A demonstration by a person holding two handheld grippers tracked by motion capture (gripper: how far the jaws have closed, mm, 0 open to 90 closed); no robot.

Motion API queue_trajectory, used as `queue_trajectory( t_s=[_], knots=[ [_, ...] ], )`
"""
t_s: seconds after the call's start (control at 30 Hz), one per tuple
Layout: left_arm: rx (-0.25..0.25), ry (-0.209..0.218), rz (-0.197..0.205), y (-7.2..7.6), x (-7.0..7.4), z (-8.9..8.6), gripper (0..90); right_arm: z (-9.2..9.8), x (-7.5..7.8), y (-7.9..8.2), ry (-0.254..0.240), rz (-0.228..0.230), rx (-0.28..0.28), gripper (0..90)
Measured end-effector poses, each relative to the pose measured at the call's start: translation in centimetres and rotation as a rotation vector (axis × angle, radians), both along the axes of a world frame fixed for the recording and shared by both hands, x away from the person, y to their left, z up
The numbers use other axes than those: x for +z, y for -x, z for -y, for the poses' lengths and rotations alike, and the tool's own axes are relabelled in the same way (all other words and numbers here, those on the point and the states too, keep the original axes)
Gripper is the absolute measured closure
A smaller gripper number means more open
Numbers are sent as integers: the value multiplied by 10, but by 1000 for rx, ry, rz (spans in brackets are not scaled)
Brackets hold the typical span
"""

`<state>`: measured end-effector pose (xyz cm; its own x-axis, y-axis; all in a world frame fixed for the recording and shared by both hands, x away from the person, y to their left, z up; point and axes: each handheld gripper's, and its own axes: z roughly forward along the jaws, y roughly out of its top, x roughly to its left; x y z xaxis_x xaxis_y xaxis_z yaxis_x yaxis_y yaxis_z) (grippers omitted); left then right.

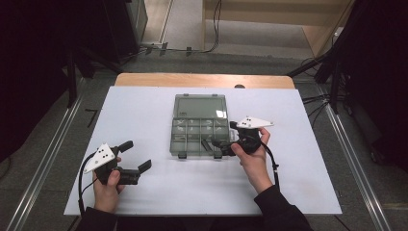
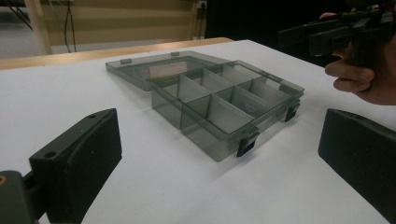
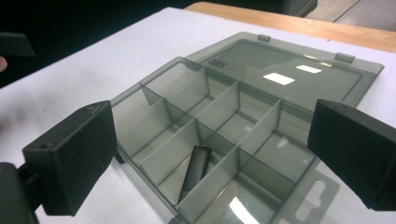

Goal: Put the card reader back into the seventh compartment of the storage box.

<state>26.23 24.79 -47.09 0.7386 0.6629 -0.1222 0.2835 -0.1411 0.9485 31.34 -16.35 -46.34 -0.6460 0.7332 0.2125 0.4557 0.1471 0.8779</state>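
My jaws wear matt black plastic; the organiser box (image 1: 199,126) is smoky, glossy clear plastic on the smooth white table (image 1: 144,110).

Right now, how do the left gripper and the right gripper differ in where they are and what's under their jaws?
The right gripper sits at the near right corner of the open compartment box, its jaws spread above a small dark piece lying in one compartment; the left gripper is off to the box's left, over bare white table. The right gripper points toward the box from the right, the left from the left. Both are open and hold nothing.
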Motion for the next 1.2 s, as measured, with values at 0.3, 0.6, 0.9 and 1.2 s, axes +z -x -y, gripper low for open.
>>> queue_trajectory(
  t_s=[0.3,0.6,0.9,1.2],
  knots=[
    [-26,-55,24,-6,9,18,0,15,4,3,7,18,-50,0],
    [-47,-55,29,-18,12,36,0,27,6,3,1,21,-60,0],
    [-69,-40,29,-32,16,53,0,35,5,1,-1,17,-69,0],
    [-79,-38,22,-46,17,61,0,35,5,-2,7,17,-71,0]
  ],
)
